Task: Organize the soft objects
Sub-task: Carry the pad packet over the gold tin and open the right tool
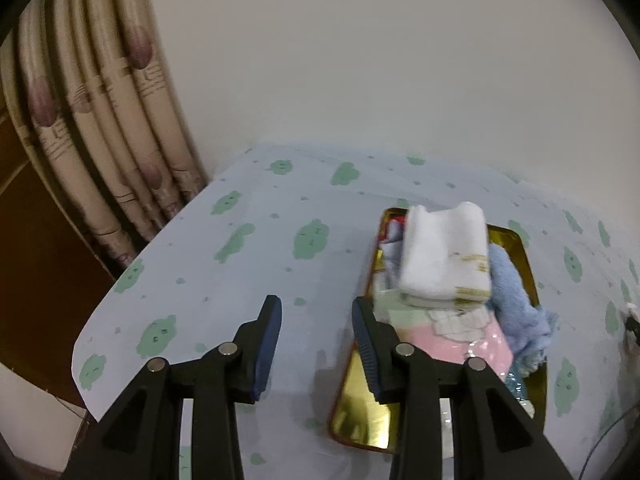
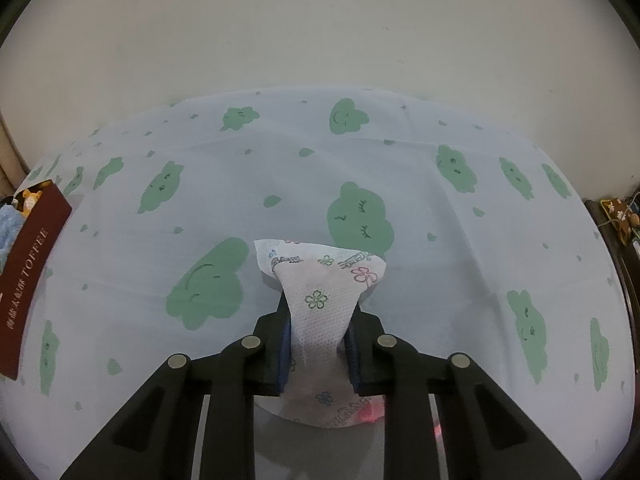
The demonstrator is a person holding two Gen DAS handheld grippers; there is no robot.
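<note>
In the left wrist view my left gripper [image 1: 317,308] is open and empty, just left of a gold tin tray [image 1: 362,420]. The tray holds a folded white towel [image 1: 444,258] on top, a fluffy blue cloth [image 1: 520,304] at its right and a pink packet [image 1: 476,344] below. In the right wrist view my right gripper [image 2: 318,320] is shut on a white tissue pack [image 2: 320,300] printed with small flowers, held just above the cloth. The tray's dark red side [image 2: 28,280], lettered TOFFEE, shows at the far left.
The table is covered by a pale blue cloth with green cloud faces [image 2: 360,216]. A beige curtain [image 1: 96,128] hangs at the back left, past the table's left edge. A plain white wall stands behind the table. A dark object [image 2: 618,216] sits at the right edge.
</note>
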